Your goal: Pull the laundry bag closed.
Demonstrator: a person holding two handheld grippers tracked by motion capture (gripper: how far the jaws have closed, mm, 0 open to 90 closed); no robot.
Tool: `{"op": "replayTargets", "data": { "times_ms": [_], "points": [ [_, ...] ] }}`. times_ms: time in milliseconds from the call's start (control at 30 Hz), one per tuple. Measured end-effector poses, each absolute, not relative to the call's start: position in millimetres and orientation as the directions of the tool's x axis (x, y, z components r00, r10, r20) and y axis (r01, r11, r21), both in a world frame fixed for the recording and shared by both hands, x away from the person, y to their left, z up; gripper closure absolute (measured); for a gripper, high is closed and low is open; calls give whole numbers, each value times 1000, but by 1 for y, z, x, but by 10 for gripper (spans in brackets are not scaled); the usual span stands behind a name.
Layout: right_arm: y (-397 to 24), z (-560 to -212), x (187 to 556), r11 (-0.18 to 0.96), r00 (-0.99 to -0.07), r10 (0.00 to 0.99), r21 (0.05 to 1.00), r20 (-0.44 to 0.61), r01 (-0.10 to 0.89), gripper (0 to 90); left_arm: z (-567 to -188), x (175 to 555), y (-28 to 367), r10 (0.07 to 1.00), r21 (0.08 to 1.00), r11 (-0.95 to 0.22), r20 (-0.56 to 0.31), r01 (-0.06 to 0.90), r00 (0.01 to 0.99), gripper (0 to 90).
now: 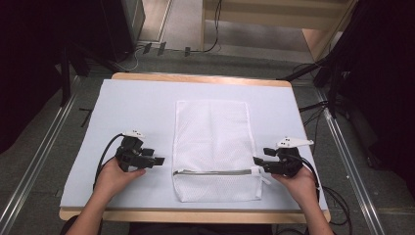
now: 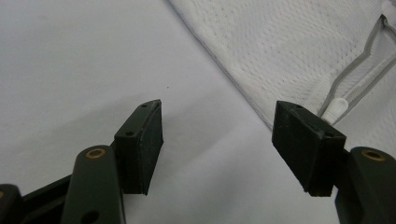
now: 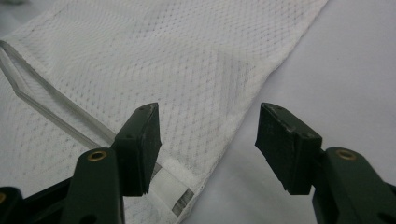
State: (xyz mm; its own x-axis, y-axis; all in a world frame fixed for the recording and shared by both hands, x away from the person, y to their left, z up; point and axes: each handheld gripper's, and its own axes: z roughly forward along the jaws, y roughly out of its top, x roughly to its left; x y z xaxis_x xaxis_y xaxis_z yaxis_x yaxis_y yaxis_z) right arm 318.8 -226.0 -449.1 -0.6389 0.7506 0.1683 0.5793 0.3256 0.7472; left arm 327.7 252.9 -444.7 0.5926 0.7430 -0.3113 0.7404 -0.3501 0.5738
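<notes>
Lying flat at the centre of the high view, a white mesh bag [image 1: 213,147] rests on a pale blue sheet [image 1: 132,107] that covers the table [image 1: 195,78]. The bag's long side runs away from the person, and a grey zipper [image 1: 213,172] crosses it near its lower end, in the lower middle of the frame.

The left gripper [image 1: 157,160] sits at lower left of centre in the high view, held in the left hand [image 1: 113,177], with its jaws pointing right toward the bag's left edge and a strip of bare sheet between them. In the left gripper view its jaws stand wide apart with nothing between them but sheet; the bag fills the upper right of that frame, and a small white zipper pull [image 2: 337,108] shows just above the right-hand jaw, at the end of the grey zipper line.

The right gripper [image 1: 258,162] is at lower right of centre in the high view, held in the right hand [image 1: 299,182], jaws pointing left and reaching the bag's right edge at the zipper's end. In the right gripper view its jaws are also spread open and grip nothing: the left-hand jaw hangs over the mesh near the bag's corner, the right-hand one over bare sheet, with the bag's edge running between them. Whether either jaw touches the cloth cannot be told.

A cable [image 1: 105,154] trails from the left gripper.
</notes>
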Motion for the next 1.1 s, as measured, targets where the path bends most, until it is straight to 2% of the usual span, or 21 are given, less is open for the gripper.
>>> {"op": "replayTargets", "data": {
  "times_ms": [633,800,900,1100],
  "points": [
    [-218,-445,317,313,-652,732,752,198,580,432,-445,328,249,735,555,-350,-336,754,589,372],
    [-212,-444,316,309,-669,711,757,220,576,436,-444,328,249,731,551,-354,-341,756,591,401],
    [-208,-442,315,324,-684,698,758,212,566,469,-443,327,248,723,551,-359,-346,753,598,416],
    [-201,-438,315,335,-694,681,745,232,577,518,-442,324,245,712,547,-376,-347,748,611,498]
  ]
}}
